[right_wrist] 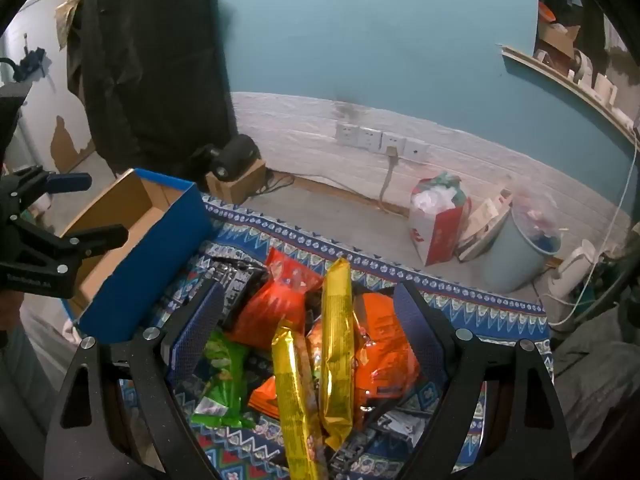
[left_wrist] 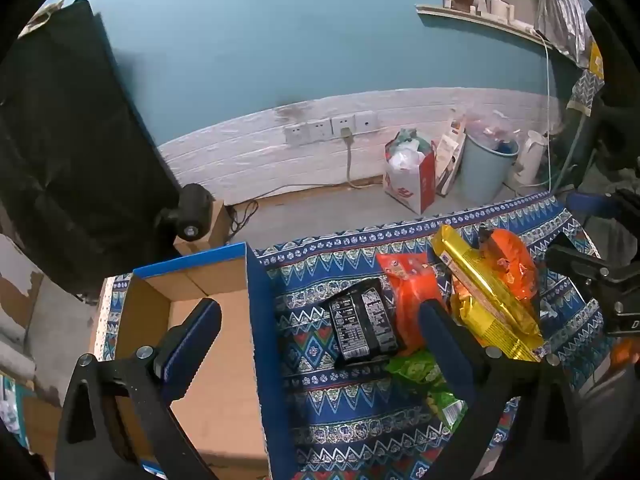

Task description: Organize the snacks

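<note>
A pile of snack packets lies on a patterned blue cloth: a black packet, an orange packet, gold packets, a green packet. An open blue cardboard box, empty inside, stands left of them. My left gripper is open, straddling the box's right wall, one finger over the box, the other by the orange packet. My right gripper is open above the pile, over the gold packets, orange packets and green packet. The box also shows in the right wrist view.
Beyond the table's far edge are a concrete floor, a red and white bag, a blue bin and a white kettle. A black cloth-covered object stands at the left. Wall sockets with a cable sit on the back wall.
</note>
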The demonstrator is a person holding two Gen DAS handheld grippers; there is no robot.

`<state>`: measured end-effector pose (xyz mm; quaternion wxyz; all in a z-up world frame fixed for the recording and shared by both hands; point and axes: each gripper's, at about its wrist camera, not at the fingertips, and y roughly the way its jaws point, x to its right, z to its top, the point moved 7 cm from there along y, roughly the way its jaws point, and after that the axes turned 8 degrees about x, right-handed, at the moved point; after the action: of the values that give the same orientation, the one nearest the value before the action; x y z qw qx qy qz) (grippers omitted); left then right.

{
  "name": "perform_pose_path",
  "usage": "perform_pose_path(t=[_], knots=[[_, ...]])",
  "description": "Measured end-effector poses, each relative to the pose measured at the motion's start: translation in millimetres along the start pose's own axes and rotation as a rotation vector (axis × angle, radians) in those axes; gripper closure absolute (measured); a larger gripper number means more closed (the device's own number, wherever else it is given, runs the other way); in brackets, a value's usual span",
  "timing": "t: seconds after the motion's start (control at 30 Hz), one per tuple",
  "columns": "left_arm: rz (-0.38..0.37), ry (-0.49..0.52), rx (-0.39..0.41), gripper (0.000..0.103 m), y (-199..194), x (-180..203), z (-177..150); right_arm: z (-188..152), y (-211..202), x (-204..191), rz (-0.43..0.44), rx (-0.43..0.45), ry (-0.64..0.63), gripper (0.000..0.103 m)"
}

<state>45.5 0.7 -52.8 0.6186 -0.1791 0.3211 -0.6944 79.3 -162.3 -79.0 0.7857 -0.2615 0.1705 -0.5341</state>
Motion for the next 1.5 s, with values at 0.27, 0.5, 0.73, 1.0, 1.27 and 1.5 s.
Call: perform_pose_path(t=[0.27,0.5,0.73,1.0,1.27,1.5], knots=[[-0.012,0.004,-0.004,0.003,-6.0,1.6,-1.4,-2.7,3.5,-0.6,-0.004,-0.013,0.005,0.018],[-0.012,-0.002,-0.005,0.003,-1.2,-1.4,-3.5,-5.2,5.6,-0.7,0.008,-0.03,0.001,0.018],[-0.014,-0.003,-0.007,0.003,-1.2,0.4,-5.6,-3.0,9.3,-3.5,0.019,-0.04,-0.002,0.018],[-0.018,-0.006,-0.017,0.003,-0.1,1.7,-5.8,-4.2,7.4,-4.1,0.024,-0.038,0.001,0.018],[-0.02,-0.004,-0.018,0.003,-0.4,2.3,-6.9,-6.0,6.4,-4.3,0.028,-0.04,0.002,0.018],[-0.022,-0.005,-0.018,0.003,-0.9,2.7,-7.8,-6.5,6.2,-3.9,0.032,-0.043,0.001,0.018]])
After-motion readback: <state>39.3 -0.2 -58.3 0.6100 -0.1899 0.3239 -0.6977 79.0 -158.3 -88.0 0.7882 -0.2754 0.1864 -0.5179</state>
